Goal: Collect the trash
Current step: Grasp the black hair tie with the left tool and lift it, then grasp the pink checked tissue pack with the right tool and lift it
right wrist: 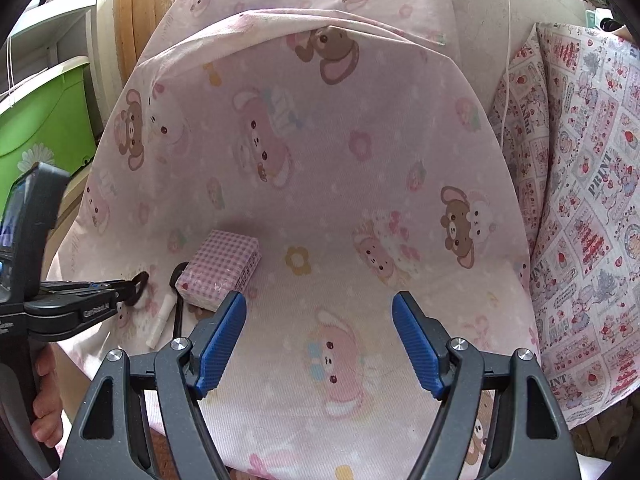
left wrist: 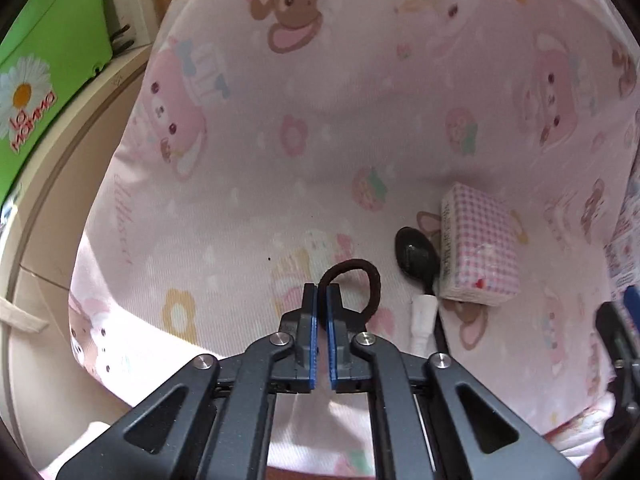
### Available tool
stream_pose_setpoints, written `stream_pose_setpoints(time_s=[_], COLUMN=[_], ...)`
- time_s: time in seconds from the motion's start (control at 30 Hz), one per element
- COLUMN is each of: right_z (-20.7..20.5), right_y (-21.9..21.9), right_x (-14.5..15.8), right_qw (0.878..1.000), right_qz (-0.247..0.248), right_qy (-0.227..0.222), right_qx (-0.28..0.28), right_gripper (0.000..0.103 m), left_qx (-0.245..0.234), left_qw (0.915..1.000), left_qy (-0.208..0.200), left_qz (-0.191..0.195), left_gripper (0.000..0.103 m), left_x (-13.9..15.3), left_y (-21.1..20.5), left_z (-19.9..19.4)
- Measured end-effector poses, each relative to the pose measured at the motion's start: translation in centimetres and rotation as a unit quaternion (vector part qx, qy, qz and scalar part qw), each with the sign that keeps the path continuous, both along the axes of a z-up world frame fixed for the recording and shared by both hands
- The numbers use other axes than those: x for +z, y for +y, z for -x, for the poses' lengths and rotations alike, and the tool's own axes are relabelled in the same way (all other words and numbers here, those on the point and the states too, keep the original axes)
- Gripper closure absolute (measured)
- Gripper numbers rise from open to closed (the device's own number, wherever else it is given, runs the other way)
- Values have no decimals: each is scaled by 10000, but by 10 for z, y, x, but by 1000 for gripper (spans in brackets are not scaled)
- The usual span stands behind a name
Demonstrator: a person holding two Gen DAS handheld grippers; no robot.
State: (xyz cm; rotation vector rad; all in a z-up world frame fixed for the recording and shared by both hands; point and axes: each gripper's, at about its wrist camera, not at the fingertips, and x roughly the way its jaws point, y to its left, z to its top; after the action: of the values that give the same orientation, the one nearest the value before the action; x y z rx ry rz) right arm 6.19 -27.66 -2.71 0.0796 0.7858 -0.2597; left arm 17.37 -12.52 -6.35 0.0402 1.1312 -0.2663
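Pink cotton sheet printed with cartoon bears and rabbits [right wrist: 360,184] covers the whole working surface, lying mostly smooth with a folded edge across its far end. On it sit a pink gingham tissue pack [left wrist: 478,248], a black plastic spoon [left wrist: 416,258] touching the pack's left side, and a small white paper tube [left wrist: 423,318] just beside the spoon's handle. The left gripper [left wrist: 322,292] has its 2 blue-padded fingers nearly together, pinching a dark brown elastic hair tie [left wrist: 366,276] whose loop curls out to the right of the tips, near the spoon. The right gripper [right wrist: 319,304] hovers over bare sheet with its fingers spread wide and nothing between them. A quilt patterned with strawberries and rabbits [right wrist: 580,216] lies along the sheet's right edge. To the left stand a green plastic storage box with a daisy print [left wrist: 48,76] and a beige wooden frame [left wrist: 52,176].
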Motion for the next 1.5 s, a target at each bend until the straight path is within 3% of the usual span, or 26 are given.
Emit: stream_pose_setpoints(time_s=[0.17, 0.27, 0.47, 0.83, 1.03, 1.2, 1.27, 1.37, 1.5], right_z=[-3, -8, -34, -77, -86, -90, -89, -81, -70], right_y=[6, 13, 31, 47, 48, 60, 59, 49, 38], right_x=[1, 0, -6, -33, -41, -45, -48, -44, -33], right_qw=[9996, 9986, 9975, 9909, 9892, 9924, 9912, 9866, 9857], right_qz=[-222, -452, -659, -1259, -1262, -1098, -1155, -1524, -1628], right_qy=[-104, -192, -246, 268, 329, 384, 499, 428, 276], right_qx=[143, 187, 64, -397, -670, -412, -418, -404, -329], right_gripper=[25, 16, 15, 15, 16, 36, 51, 54, 60], left_qx=[253, 399, 632, 573, 586, 585, 573, 578, 592], left_qw=[9985, 9963, 9924, 9930, 9934, 9939, 9939, 9937, 9933], left_qy=[-404, -646, -1050, -1029, -986, -940, -937, -959, -992], left_qz=[274, 414, 124, 78, 20, -13, -19, -20, 15], left_gripper=[99, 99, 99, 99, 99, 99, 99, 99, 99], left_x=[32, 45, 56, 53, 49, 46, 46, 47, 50], left_y=[30, 47, 61, 66, 67, 68, 68, 68, 70], left_z=[12, 17, 13, 12, 12, 13, 13, 14, 16])
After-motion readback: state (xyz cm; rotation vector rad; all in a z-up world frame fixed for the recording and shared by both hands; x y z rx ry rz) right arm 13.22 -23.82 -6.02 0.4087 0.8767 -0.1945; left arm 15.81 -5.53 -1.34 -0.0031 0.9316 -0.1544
